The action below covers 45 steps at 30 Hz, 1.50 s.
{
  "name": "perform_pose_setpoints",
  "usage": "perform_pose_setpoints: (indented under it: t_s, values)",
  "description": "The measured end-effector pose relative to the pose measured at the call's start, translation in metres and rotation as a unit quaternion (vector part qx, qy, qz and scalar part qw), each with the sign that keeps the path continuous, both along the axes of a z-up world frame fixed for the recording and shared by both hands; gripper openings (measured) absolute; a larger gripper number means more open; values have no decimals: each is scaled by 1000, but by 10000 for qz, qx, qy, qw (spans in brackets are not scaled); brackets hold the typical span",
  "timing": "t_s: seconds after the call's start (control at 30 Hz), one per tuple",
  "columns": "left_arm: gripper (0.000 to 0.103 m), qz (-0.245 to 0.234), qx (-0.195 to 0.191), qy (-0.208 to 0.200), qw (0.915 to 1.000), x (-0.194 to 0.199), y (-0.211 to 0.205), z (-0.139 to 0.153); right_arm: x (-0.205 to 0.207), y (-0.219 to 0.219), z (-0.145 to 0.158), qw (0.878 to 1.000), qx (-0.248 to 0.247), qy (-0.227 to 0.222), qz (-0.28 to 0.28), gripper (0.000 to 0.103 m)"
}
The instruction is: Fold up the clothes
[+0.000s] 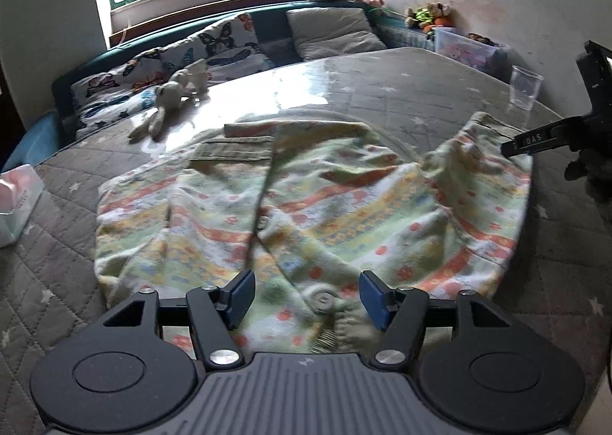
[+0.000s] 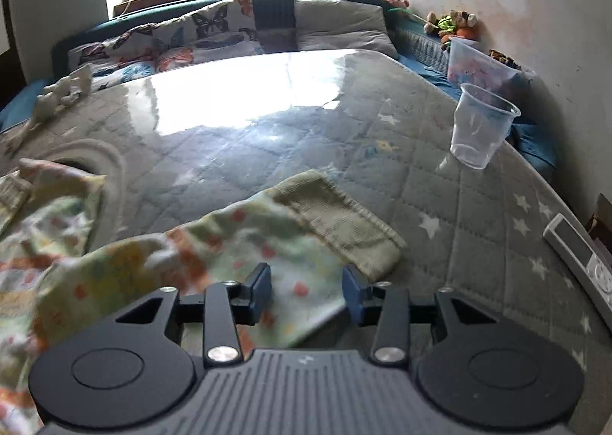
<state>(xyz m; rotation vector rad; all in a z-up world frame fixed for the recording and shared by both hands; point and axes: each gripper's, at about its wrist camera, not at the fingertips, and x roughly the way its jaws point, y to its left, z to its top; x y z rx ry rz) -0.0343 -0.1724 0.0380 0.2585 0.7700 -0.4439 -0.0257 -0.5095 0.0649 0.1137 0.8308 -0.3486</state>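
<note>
A small pastel flower-striped garment lies spread on the grey quilted tabletop, with green ribbed cuffs and a green button near its front edge. My left gripper hovers open over that buttoned edge, and its blue pads are clear of the cloth. In the right wrist view a sleeve with a green cuff stretches toward the right. My right gripper is open above the sleeve's cloth, pads apart and not pressing. One of its black fingers shows at the sleeve end in the left wrist view.
A clear plastic cup stands at the table's right rear. A plush rabbit lies at the far left, a tissue box at the left edge, a white remote at the right edge. Pillows and a sofa lie behind.
</note>
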Motion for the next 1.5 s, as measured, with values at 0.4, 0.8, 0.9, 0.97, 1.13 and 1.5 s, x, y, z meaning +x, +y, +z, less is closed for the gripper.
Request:
perform_pose_setpoints:
  t_s: [0.4, 0.8, 0.9, 0.97, 1.13, 1.5]
  values:
    - [64, 793, -40, -100, 9968, 75, 3, 11, 6, 14, -3, 9989, 272, -239, 308, 50]
    - [46, 303, 420, -66, 9986, 136, -45, -24, 2, 17, -6, 9983, 236, -431, 322, 55]
    - [37, 305, 444, -186, 9984, 142, -49, -30, 1, 18, -7, 9982, 208, -455, 344, 56]
    - [19, 350, 436, -209, 9982, 145, -48, -30, 1, 18, -7, 9981, 208, -463, 346, 56]
    - [5, 682, 102, -307, 9971, 143, -22, -17, 1, 18, -7, 9981, 202, -471, 351, 56]
    - [4, 2147, -310, -1159, 9693, 99, 104, 57, 1, 22, -8, 9984, 102, -458, 304, 56]
